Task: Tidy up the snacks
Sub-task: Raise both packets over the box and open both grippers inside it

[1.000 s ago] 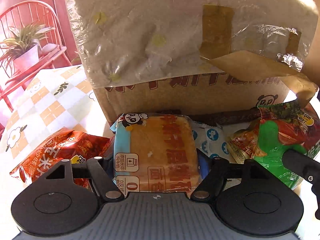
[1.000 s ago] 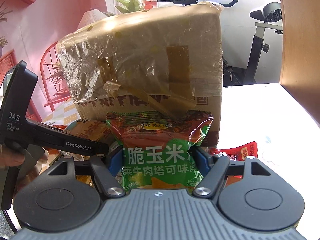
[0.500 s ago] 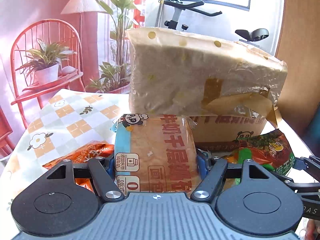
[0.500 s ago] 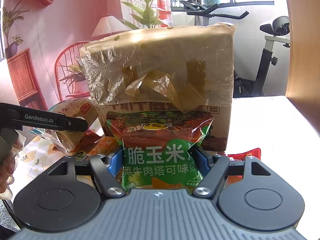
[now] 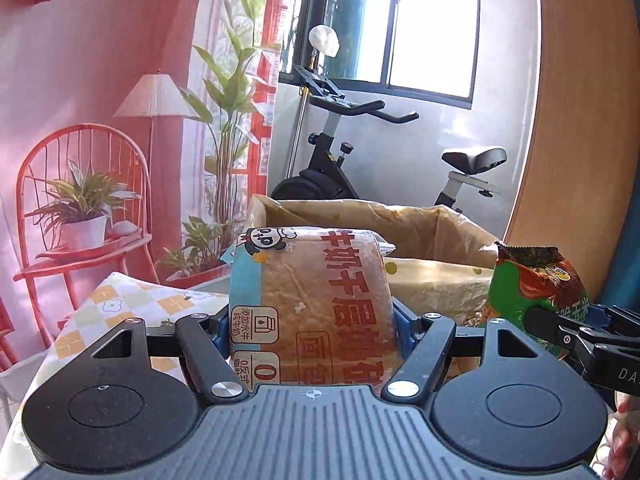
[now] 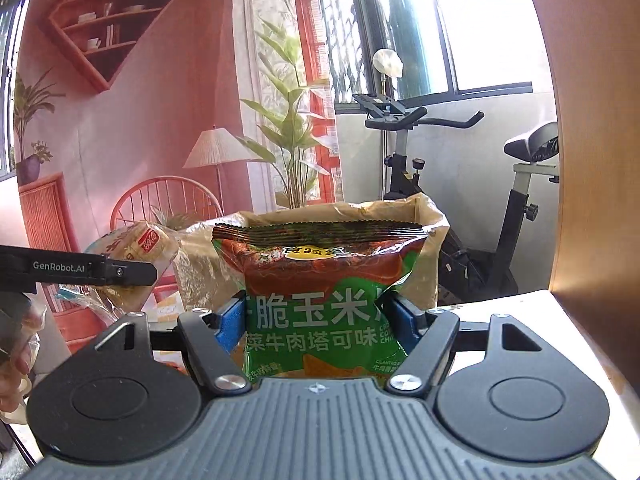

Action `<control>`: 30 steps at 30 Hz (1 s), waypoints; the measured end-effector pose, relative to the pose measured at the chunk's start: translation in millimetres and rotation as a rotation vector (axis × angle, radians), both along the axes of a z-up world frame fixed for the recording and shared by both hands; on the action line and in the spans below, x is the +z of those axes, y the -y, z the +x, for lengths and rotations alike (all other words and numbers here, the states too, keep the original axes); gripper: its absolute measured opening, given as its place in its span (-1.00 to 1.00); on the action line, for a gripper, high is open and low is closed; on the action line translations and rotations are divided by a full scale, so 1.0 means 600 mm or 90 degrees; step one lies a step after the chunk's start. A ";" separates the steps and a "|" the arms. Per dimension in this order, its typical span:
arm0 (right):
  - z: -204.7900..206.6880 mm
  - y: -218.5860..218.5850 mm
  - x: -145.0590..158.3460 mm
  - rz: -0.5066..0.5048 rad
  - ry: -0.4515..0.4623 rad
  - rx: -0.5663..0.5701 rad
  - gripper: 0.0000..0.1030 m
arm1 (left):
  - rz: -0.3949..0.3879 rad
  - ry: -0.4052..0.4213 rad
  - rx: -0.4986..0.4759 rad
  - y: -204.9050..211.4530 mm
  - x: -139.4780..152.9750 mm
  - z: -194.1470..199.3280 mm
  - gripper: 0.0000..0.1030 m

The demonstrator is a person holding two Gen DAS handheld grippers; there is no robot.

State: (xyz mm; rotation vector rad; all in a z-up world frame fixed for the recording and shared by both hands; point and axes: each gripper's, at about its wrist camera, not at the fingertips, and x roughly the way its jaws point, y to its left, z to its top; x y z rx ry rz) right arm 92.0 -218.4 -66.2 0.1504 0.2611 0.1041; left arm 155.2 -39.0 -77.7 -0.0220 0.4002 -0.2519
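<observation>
Between the left gripper's fingers sits a pinched bread pack; the right gripper's fingers squeeze a green chip bag; beyond both, a lined box.

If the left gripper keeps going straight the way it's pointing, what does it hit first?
Probably the cardboard box: the left gripper, shut on the bread pack, points at the near wall just below the open rim. Depth is unclear.

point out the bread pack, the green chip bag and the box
bread pack (image 5: 320, 300), left wrist view, front face
green chip bag (image 6: 320, 312), right wrist view, green printed front
box (image 5: 440, 292), left wrist view, plastic-covered front wall
</observation>
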 end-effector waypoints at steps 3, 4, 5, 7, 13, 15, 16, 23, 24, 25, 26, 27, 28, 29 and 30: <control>0.029 0.013 0.058 0.007 0.034 0.010 0.43 | -0.018 0.034 -0.005 0.010 0.040 0.024 0.44; 0.040 0.016 0.076 0.007 0.043 0.013 0.43 | -0.026 0.046 -0.006 0.014 0.053 0.033 0.44; 0.056 0.019 0.095 0.005 0.053 0.017 0.43 | -0.035 0.061 -0.006 0.016 0.067 0.043 0.44; 0.089 0.022 0.121 -0.019 0.074 0.018 0.43 | -0.052 0.081 -0.002 0.025 0.086 0.068 0.44; 0.210 0.040 0.132 -0.029 0.082 -0.028 0.43 | -0.024 0.092 0.004 0.075 0.101 0.179 0.45; 0.240 0.039 0.111 -0.033 0.059 -0.047 0.43 | -0.019 0.070 0.004 0.085 0.092 0.212 0.45; 0.252 0.036 0.099 -0.036 0.041 -0.048 0.43 | -0.017 0.062 0.006 0.089 0.086 0.224 0.45; 0.285 0.033 0.030 -0.037 -0.052 -0.055 0.44 | -0.007 -0.008 0.007 0.094 0.037 0.274 0.45; 0.284 0.035 0.027 -0.034 -0.058 -0.050 0.44 | -0.012 -0.018 0.004 0.090 0.031 0.275 0.45; 0.285 0.035 0.026 -0.038 -0.065 -0.048 0.45 | -0.011 -0.023 0.002 0.092 0.028 0.275 0.45; 0.286 0.034 0.025 -0.044 -0.070 -0.044 0.45 | -0.009 -0.026 0.001 0.088 0.025 0.276 0.46; 0.285 0.032 0.023 -0.049 -0.072 -0.035 0.45 | -0.005 -0.028 0.000 0.087 0.020 0.270 0.48; 0.284 0.032 0.022 -0.050 -0.074 -0.028 0.46 | -0.002 -0.030 -0.001 0.087 0.017 0.268 0.49; 0.284 0.030 0.020 -0.048 -0.079 -0.022 0.49 | -0.001 -0.029 -0.001 0.085 0.016 0.266 0.50; 0.284 0.031 0.018 -0.044 -0.086 -0.017 0.49 | 0.001 -0.028 0.000 0.083 0.016 0.265 0.56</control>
